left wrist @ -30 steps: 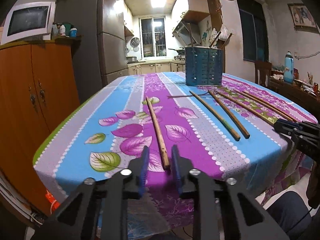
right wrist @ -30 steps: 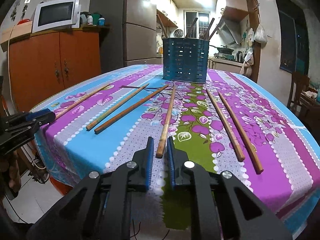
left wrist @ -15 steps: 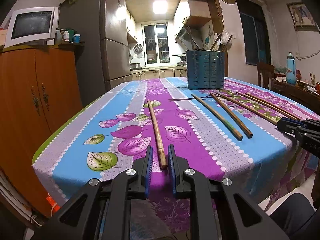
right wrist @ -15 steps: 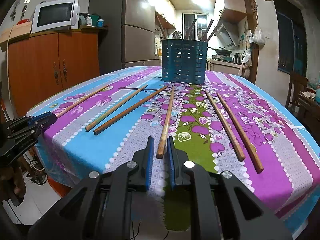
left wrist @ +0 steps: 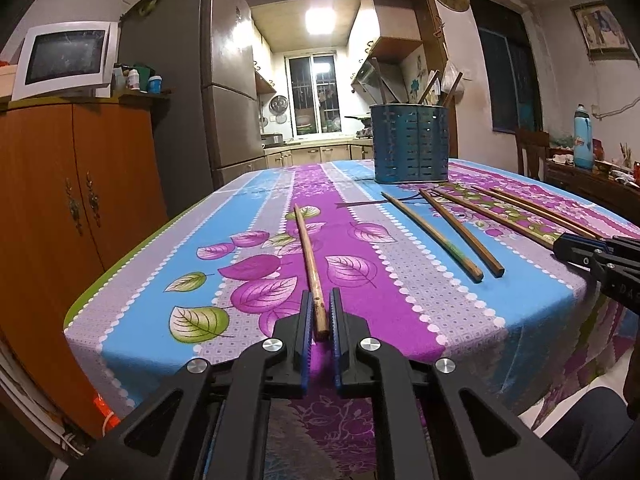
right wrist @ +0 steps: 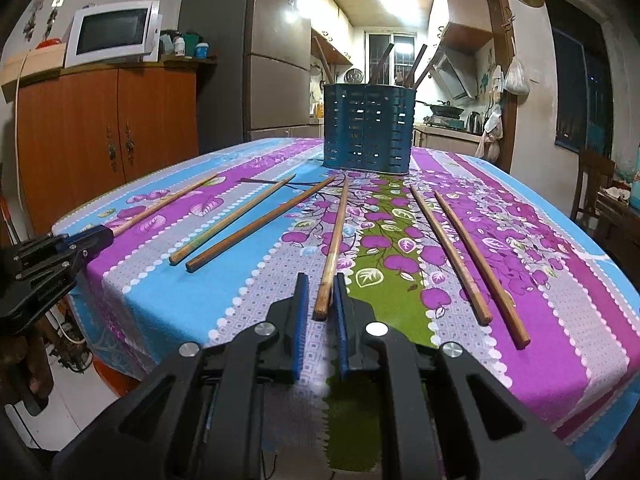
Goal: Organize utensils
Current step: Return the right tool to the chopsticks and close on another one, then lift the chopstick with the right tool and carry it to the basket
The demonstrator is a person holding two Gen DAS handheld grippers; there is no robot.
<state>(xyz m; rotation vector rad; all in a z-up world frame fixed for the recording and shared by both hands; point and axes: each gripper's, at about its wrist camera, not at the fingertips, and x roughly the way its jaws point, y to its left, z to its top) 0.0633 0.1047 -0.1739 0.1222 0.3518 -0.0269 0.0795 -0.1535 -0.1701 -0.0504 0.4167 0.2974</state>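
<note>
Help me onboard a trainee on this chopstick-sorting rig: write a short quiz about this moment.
1. Multiple choice: how many chopsticks lie flat on the tablecloth? A) four B) six C) eight
2. True or false: the blue holder is empty.
3. Short answer: which gripper's fingers flank the near end of the leftmost chopstick?

Key
1. B.
2. False: several sticks stand in it.
3. The left gripper.
</note>
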